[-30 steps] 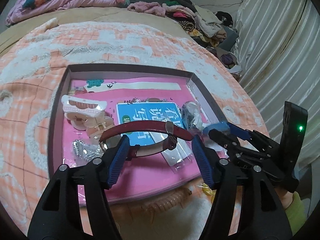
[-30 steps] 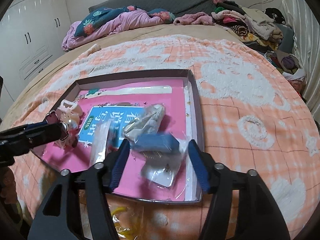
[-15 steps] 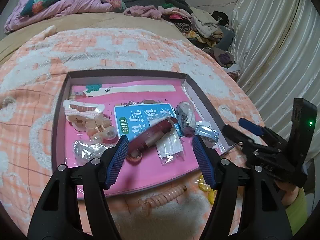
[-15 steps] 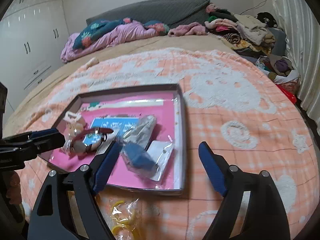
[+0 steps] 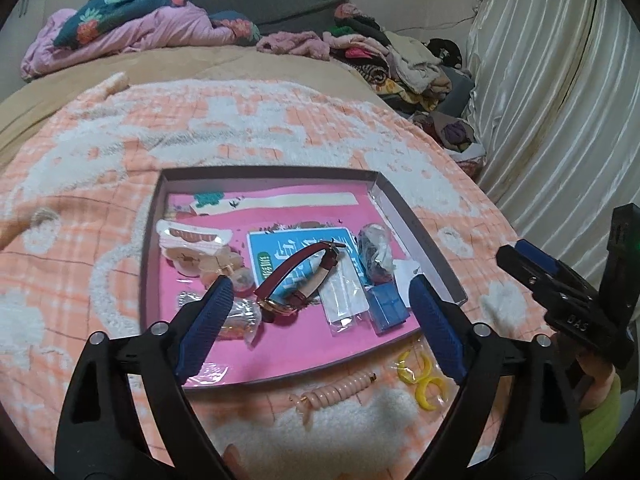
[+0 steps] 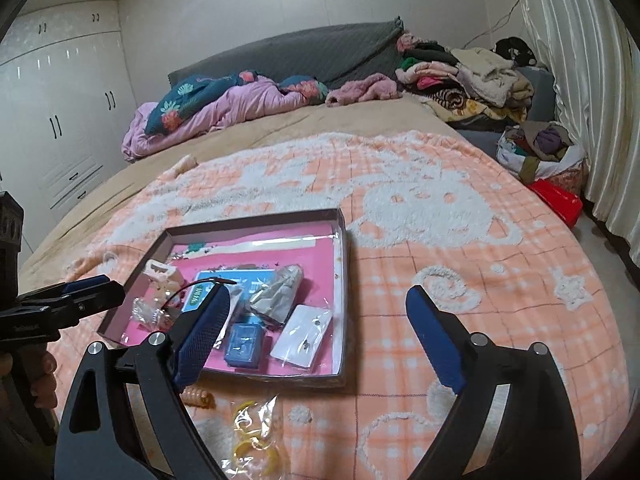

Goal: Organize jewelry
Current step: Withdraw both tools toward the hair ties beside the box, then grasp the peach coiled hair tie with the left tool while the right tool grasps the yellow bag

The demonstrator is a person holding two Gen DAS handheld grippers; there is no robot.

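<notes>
— Watch had left the left gripper by this moment; a second before it hung between those blue pads, and now it lay in the pink-lined tray, leaning across the blue card, strap arched up.

— And the fingers?

— Spread wide with nothing between them, pulled back over the tray's near edge. The right gripper was the same: wide apart, holding nothing, drawn back from the tray. The small blue box it had carried a second earlier sat in the tray's near right part, beside a white packet.

— So both placements were done?

— I judged so. Both pieces rested inside the tray walls, apart from either tool.

— What was left?

— Two things lay on the orange blanket just outside the near rim: a coiled peach hair tie and a clear bag of yellow rings. Those looked like the next pickups, the bag probably slippery to pinch.
</notes>
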